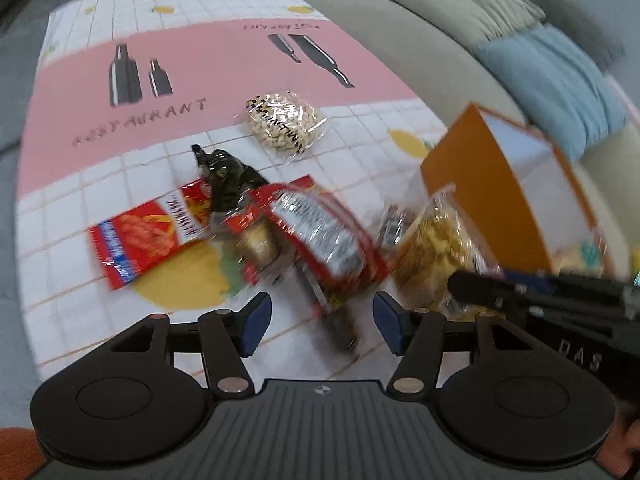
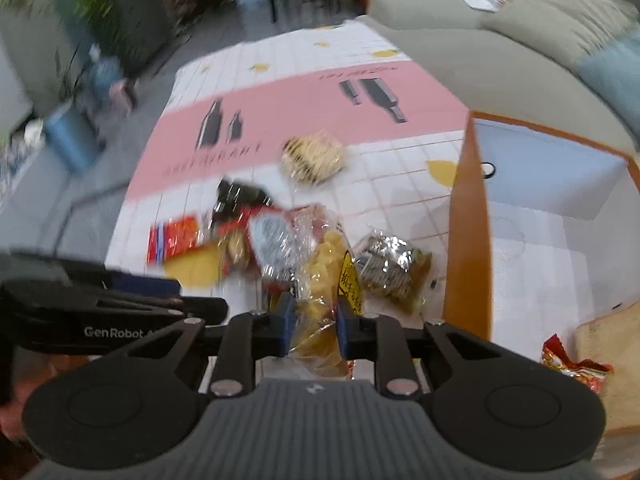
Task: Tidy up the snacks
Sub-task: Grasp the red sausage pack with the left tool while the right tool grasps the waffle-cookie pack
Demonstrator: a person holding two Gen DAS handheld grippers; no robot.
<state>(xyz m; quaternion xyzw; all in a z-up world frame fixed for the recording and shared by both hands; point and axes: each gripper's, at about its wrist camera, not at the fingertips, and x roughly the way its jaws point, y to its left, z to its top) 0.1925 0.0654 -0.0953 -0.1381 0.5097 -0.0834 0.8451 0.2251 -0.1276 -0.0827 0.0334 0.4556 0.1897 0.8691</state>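
Several snack packets lie in a heap on the tablecloth (image 1: 80, 184). My right gripper (image 2: 314, 320) is shut on a clear bag of yellow snacks (image 2: 324, 264), which in the left wrist view (image 1: 432, 248) sits beside the orange box (image 1: 500, 184). My left gripper (image 1: 320, 320) is open, its blue pads either side of the near end of a red packet with a silver label (image 1: 324, 232) without pressing it. A black packet (image 1: 226, 178), a flat red-and-blue packet (image 1: 140, 236) and a bag of peanuts (image 1: 286, 122) lie further out.
The orange box (image 2: 468, 240) stands open on the right, with a red wrapper (image 2: 572, 364) in its near corner. A crinkled silver packet (image 2: 384, 264) rests against its wall. A grey sofa (image 1: 400, 32) with cushions borders the far right. Both views are blurred.
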